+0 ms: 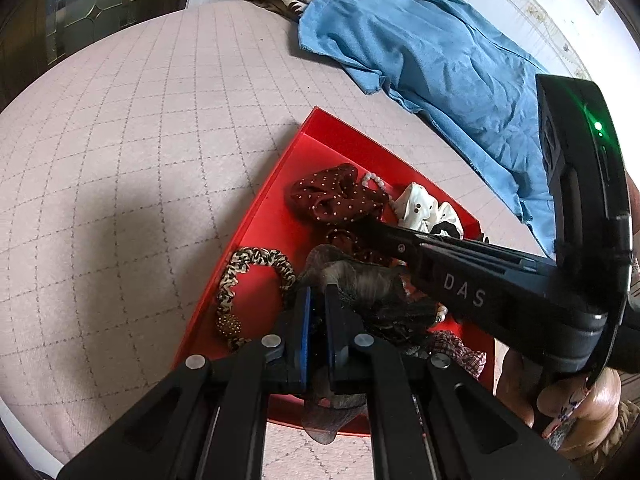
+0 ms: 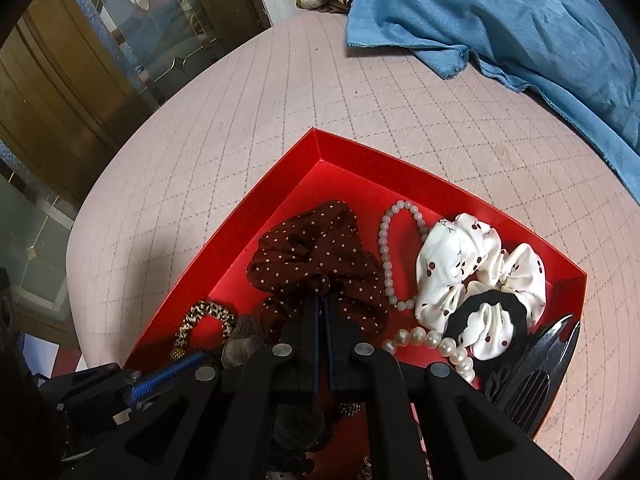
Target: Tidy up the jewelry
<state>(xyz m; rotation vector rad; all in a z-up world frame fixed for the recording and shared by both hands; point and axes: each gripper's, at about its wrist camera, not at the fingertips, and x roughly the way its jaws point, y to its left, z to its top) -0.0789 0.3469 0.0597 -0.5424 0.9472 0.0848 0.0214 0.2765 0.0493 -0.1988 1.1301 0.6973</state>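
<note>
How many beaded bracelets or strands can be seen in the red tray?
2. A grey-white bead bracelet lies between the maroon dotted scrunchie and the white cherry scrunchie; a larger pearl strand lies nearer the camera. More may be hidden under the fabric pile.

1. Red tray (image 2: 460, 184): glossy, smooth card or plastic.
2. Dotted maroon scrunchie (image 2: 320, 256): matt cloth.
3. Pearl strand (image 2: 440, 344): glossy beads.
4. Surface (image 1: 140, 140): matt quilted pink fabric.
5. Blue garment (image 1: 432, 48): soft matt cloth.
</note>
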